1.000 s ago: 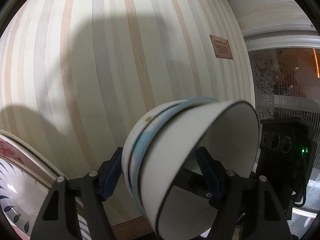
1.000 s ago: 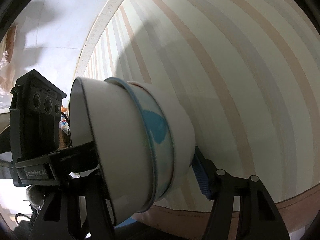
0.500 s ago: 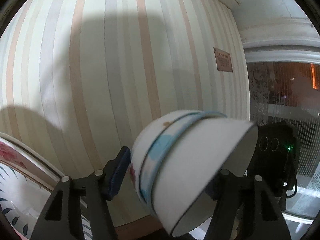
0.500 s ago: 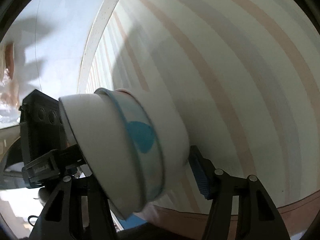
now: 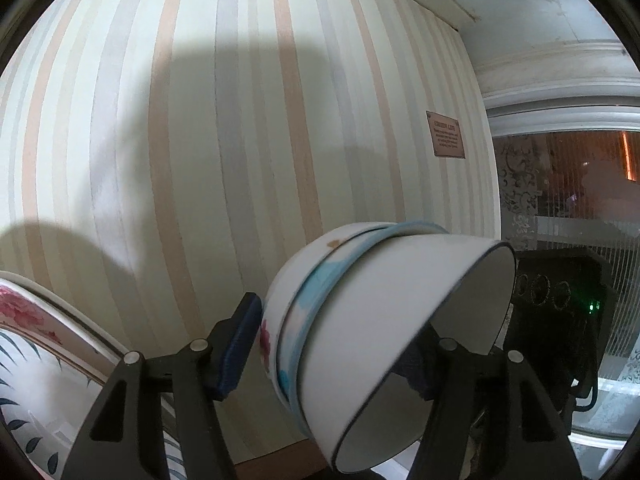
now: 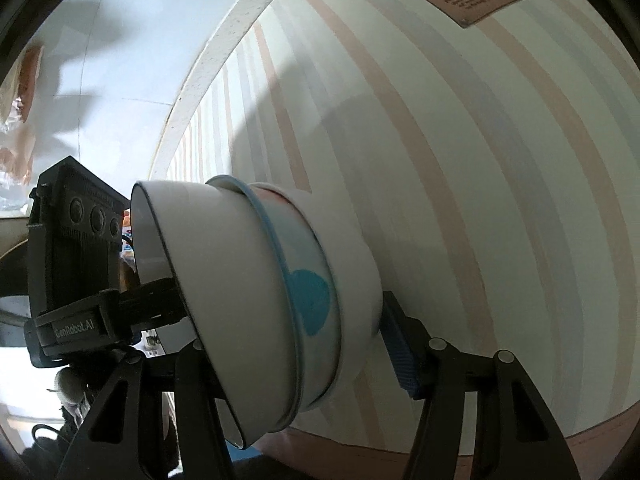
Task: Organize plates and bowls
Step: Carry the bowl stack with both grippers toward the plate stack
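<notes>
A nested stack of three bowls (image 5: pixel 372 320) is held sideways in the air between both grippers, in front of a striped wall. The outer bowl is white with a dark rim, the middle one has blue patches, the innermost a pink flower. My left gripper (image 5: pixel 332 344) has one blue pad (image 5: pixel 236 344) clear of the stack's base and its other finger inside the white bowl's mouth. In the right wrist view the same stack (image 6: pixel 260 300) lies between my right gripper (image 6: pixel 280 344) fingers, with the blue pad (image 6: pixel 400 348) just off the base.
A floral plate (image 5: pixel 36 360) stands at the lower left of the left wrist view. The striped wall (image 5: pixel 220 140) with a brown plaque (image 5: pixel 448 135) is close ahead. A glass partition (image 5: pixel 568 200) is on the right. The other gripper's black body (image 6: pixel 76 264) sits beside the stack.
The bowl stack has tilted and shifted slightly in both views as both grippers moved together. The plaque has come back into the right wrist view. The hold on the stack looks the same.
</notes>
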`<state>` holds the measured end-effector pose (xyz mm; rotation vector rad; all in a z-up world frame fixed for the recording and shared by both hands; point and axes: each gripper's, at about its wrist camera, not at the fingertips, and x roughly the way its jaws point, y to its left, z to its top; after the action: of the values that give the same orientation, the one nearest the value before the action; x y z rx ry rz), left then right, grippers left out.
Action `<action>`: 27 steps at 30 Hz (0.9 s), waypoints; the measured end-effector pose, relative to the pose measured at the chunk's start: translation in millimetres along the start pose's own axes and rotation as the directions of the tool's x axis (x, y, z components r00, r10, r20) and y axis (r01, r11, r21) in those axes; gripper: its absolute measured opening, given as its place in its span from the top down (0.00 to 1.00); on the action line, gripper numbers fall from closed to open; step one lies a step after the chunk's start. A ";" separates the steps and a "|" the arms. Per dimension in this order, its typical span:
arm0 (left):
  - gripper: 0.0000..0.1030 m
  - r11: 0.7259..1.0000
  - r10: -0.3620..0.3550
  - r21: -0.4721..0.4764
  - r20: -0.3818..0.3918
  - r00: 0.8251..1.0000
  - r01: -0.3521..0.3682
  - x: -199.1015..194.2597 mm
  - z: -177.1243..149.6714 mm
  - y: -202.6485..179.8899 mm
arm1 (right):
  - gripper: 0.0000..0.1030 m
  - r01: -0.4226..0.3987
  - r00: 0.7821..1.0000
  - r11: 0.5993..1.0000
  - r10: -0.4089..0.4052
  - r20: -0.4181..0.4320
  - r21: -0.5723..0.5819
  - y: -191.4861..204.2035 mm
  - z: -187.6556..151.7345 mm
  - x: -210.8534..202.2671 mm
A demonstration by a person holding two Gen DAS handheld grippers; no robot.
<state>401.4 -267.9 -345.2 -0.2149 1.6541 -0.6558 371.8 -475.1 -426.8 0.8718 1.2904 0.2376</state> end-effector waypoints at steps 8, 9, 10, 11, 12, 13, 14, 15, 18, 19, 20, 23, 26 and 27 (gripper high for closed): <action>0.40 1.000 0.020 0.014 0.024 1.000 -0.020 -3.2 -0.1 -4.1 | 0.41 -0.017 1.000 0.999 0.018 0.023 -0.037 5.3 1.9 1.3; 0.41 1.000 0.019 0.008 0.026 0.999 -0.019 -4.1 0.1 -3.3 | 0.41 -0.016 1.000 0.999 0.017 0.025 -0.047 7.2 2.3 2.5; 0.41 1.000 0.019 0.002 0.028 0.999 -0.019 -4.3 0.3 -3.2 | 0.41 -0.015 0.999 0.998 0.017 0.027 -0.056 8.4 1.9 1.4; 0.41 1.000 0.022 0.006 0.031 0.999 -0.022 -5.3 -0.1 -3.5 | 0.41 -0.015 0.999 0.998 0.016 0.028 -0.061 9.5 1.8 2.6; 0.41 1.000 0.022 0.007 0.039 0.999 -0.022 -6.4 -0.5 -3.9 | 0.41 -0.015 0.999 0.998 0.017 0.030 -0.069 10.4 1.2 1.2; 0.41 1.000 0.022 0.007 0.047 0.999 -0.022 -8.3 -1.1 -3.9 | 0.41 -0.013 0.999 0.997 0.015 0.032 -0.078 11.8 1.2 1.7; 0.40 1.000 0.023 0.005 0.049 0.999 -0.023 -9.3 -1.1 -4.2 | 0.41 -0.010 0.999 0.996 0.013 0.036 -0.087 16.7 7.2 13.1; 0.40 1.000 0.023 0.002 0.051 0.998 -0.023 -10.8 -1.2 -3.7 | 0.41 -0.008 0.999 0.995 0.012 0.040 -0.098 18.7 6.4 11.2; 0.41 1.000 0.023 -0.004 0.063 0.998 -0.023 -17.3 -3.2 -2.8 | 0.41 -0.008 0.999 0.994 0.012 0.037 -0.111 24.6 7.4 13.7; 0.40 1.000 0.023 -0.006 0.067 0.997 -0.023 -20.1 -4.3 -2.1 | 0.41 -0.009 0.999 0.993 0.013 0.035 -0.114 26.1 6.5 12.9; 0.41 1.000 0.024 -0.011 0.071 0.997 -0.024 -24.3 -5.8 -1.1 | 0.41 -0.010 0.999 0.993 0.014 0.033 -0.119 28.2 5.2 11.6; 0.40 0.999 0.028 -0.026 0.088 0.996 -0.026 -37.6 -10.6 2.7 | 0.41 -0.017 1.000 0.991 0.020 0.021 -0.129 36.2 -0.7 6.5; 0.41 0.999 0.038 -0.042 0.118 0.992 -0.033 -54.6 -18.0 9.0 | 0.41 -0.026 1.000 0.987 0.027 0.007 -0.159 51.2 -5.4 4.9; 0.41 0.998 0.040 -0.050 0.128 0.991 -0.034 -59.9 -20.7 11.5 | 0.41 -0.030 1.000 0.986 0.030 0.001 -0.164 54.9 -6.0 5.6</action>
<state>396.3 -223.0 -299.4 -0.2550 1.5468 -0.5637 384.8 -432.3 -393.9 0.7510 1.2363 0.3608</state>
